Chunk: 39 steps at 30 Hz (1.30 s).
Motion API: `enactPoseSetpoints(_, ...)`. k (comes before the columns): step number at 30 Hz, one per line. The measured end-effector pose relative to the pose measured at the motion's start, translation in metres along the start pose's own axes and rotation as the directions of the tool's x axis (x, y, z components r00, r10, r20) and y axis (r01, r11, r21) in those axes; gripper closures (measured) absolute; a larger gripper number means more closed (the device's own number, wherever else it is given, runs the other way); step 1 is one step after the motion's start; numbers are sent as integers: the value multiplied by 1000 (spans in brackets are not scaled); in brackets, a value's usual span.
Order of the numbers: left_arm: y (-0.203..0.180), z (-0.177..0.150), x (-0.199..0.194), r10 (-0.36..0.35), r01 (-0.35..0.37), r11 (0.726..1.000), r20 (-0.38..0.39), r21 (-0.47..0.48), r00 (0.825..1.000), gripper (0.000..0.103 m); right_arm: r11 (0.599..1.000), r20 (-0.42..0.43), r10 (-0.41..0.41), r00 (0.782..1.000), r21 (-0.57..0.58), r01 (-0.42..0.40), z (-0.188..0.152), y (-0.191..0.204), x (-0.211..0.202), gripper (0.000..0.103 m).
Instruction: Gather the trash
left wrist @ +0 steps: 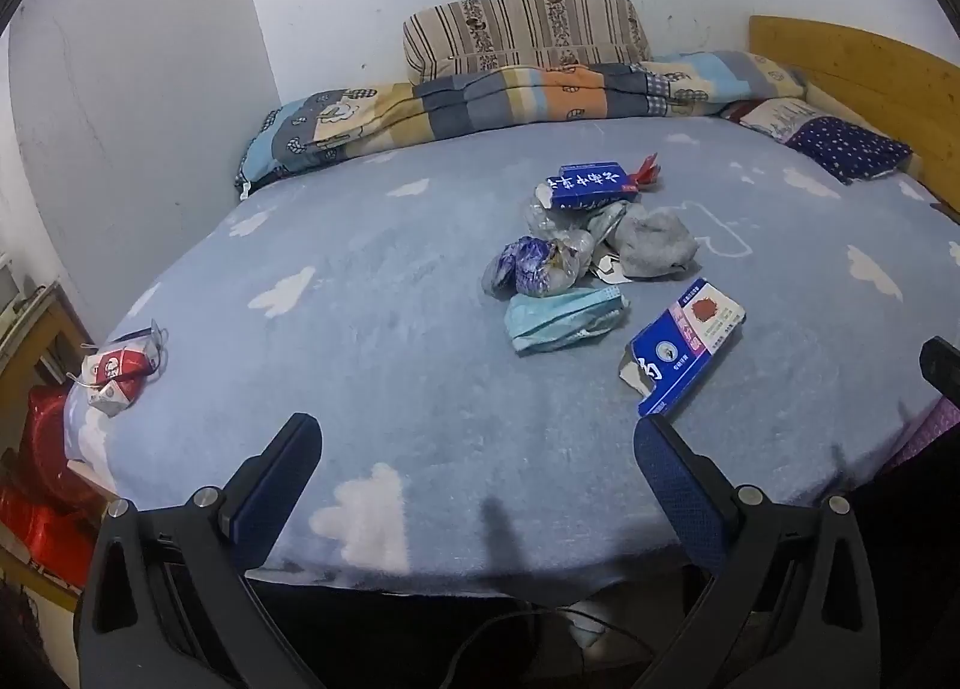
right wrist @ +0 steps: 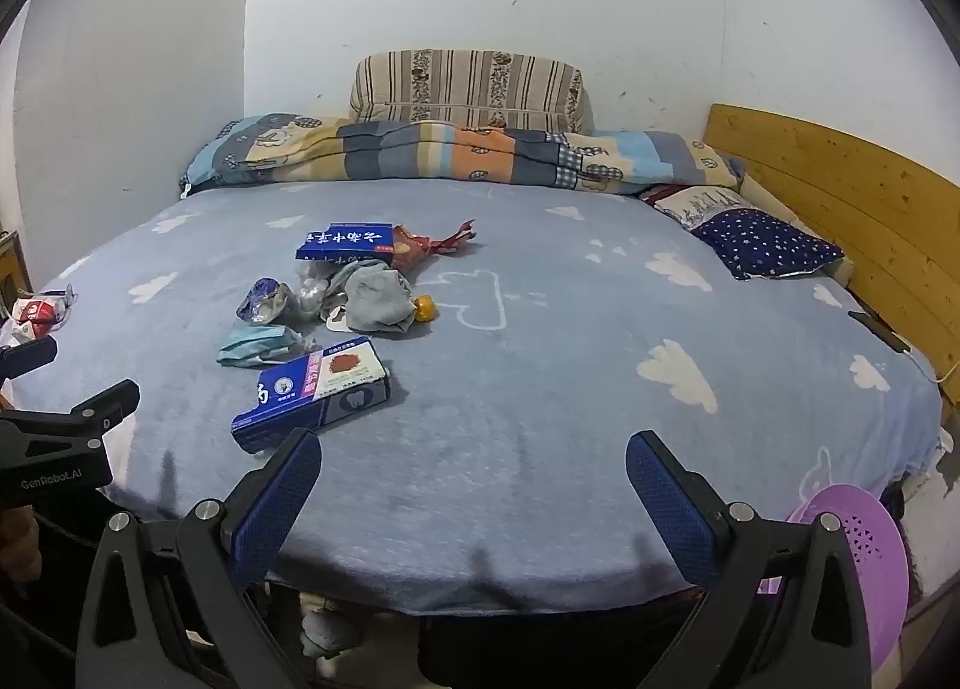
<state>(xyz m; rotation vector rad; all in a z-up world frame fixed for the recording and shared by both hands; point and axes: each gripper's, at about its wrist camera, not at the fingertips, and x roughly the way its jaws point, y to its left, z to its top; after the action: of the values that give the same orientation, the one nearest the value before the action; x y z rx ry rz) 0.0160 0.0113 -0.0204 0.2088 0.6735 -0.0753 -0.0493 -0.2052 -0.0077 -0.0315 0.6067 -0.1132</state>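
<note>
The black body of the left gripper (right wrist: 60,443), seen at the left edge of the right wrist view, carries the white lettering "GenRobot.AI". The red and white carton (left wrist: 114,371) near the bed's left edge bears a KFC-style face logo, with no words clear enough to read. The far blue box (right wrist: 347,245) shows a row of large white Chinese characters, too distorted to read. The near blue box (right wrist: 315,392) has 1 large white character at its torn end, a round emblem and small print, all illegible.
</note>
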Motion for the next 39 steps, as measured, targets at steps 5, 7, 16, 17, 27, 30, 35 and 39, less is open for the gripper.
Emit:
enactPoseSetpoints(5, -1, -1, 0, -2, 2, 1000, 1, -3, 1000, 0, 1000, 7, -2, 1000, -14, 2, -2, 2, -2, 1)
enactPoseSetpoints(7, 0, -2, 1, -5, 5, 1000, -2, -9, 1000, 0, 1000, 9, -3, 1000, -23, 3, -3, 3, -3, 1)
enactPoseSetpoints(16, 1, -2, 1, -7, 7, 1000, -4, -15, 1000, 0, 1000, 5, -10, 1000, -30, 10, -2, 4, -2, 1)
enactPoseSetpoints(17, 1, -3, 1, -9, 9, 1000, -4, -15, 1000, 0, 1000, 5, -10, 1000, -29, 10, -2, 4, -2, 1)
enactPoseSetpoints(27, 0, -2, 2, -16, 16, 1000, -9, -17, 1000, 0, 999, 2, -11, 1000, -33, 11, -3, 4, -2, 1)
enactPoseSetpoints(30, 0, -2, 2, -16, 15, 1000, -8, -17, 1000, 0, 999, 1, -12, 1000, -34, 12, -3, 5, -2, 1)
enactPoseSetpoints(35, -1, -2, 0, -23, 23, 999, 2, -22, 1000, 0, 999, 3, -13, 1000, -34, 13, -3, 5, -2, 1)
enactPoseSetpoints(39, 0, -2, -1, -35, 35, 999, 8, -30, 999, 0, 999, 5, -13, 1000, -35, 13, -3, 5, -2, 1)
